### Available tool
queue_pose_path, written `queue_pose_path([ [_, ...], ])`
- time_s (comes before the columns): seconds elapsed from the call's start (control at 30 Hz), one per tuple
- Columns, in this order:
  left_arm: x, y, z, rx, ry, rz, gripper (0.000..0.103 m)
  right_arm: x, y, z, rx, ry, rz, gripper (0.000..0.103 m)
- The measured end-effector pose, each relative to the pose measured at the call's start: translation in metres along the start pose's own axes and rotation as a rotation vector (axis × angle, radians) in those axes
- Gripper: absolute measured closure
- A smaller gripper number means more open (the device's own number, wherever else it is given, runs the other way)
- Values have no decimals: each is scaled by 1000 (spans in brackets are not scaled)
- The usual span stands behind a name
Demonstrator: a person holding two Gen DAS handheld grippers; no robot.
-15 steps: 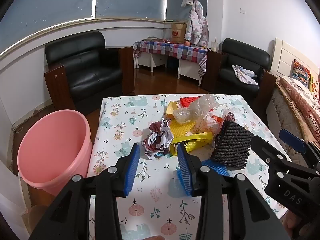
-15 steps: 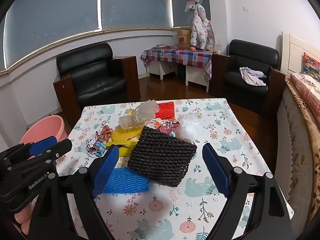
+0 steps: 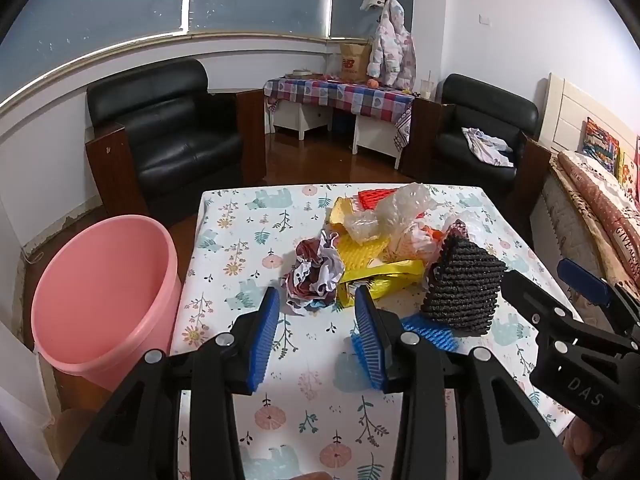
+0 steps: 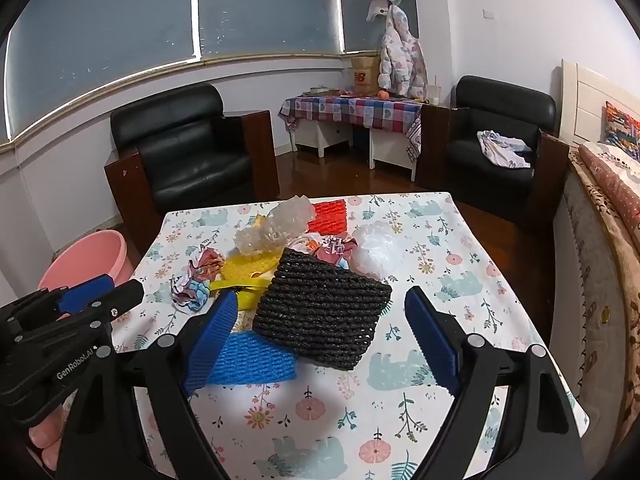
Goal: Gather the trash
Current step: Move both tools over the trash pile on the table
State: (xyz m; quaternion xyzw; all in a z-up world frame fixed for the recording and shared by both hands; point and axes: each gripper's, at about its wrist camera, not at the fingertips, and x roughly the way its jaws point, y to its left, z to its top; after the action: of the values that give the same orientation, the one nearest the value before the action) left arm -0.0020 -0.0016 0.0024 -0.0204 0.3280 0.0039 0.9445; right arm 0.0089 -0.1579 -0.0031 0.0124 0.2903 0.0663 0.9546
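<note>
A heap of trash lies on the floral table (image 3: 240, 216): a crumpled printed paper ball (image 3: 314, 276), a yellow wrapper (image 3: 384, 276), clear plastic (image 3: 400, 204), a black foam net (image 4: 320, 312) and a blue foam net (image 4: 252, 360). My left gripper (image 3: 316, 308) is open just short of the paper ball, with nothing between its blue pads. My right gripper (image 4: 322, 300) stands wide open in front of the black foam net, and its pads do not touch it. A pink bucket (image 3: 104, 292) stands on the floor left of the table.
A red foam net (image 4: 330, 216) and a white plastic bag (image 4: 376, 248) lie at the far side of the heap. Black armchairs (image 3: 168, 140) stand behind the table. A bed (image 4: 600, 240) runs along the right.
</note>
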Motion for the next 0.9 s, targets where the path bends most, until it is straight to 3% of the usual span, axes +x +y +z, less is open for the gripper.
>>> queue_pose_path([
  [0.9,19,-6,-1,7,45,1,64,2,-16,-4,36,3,10,17],
])
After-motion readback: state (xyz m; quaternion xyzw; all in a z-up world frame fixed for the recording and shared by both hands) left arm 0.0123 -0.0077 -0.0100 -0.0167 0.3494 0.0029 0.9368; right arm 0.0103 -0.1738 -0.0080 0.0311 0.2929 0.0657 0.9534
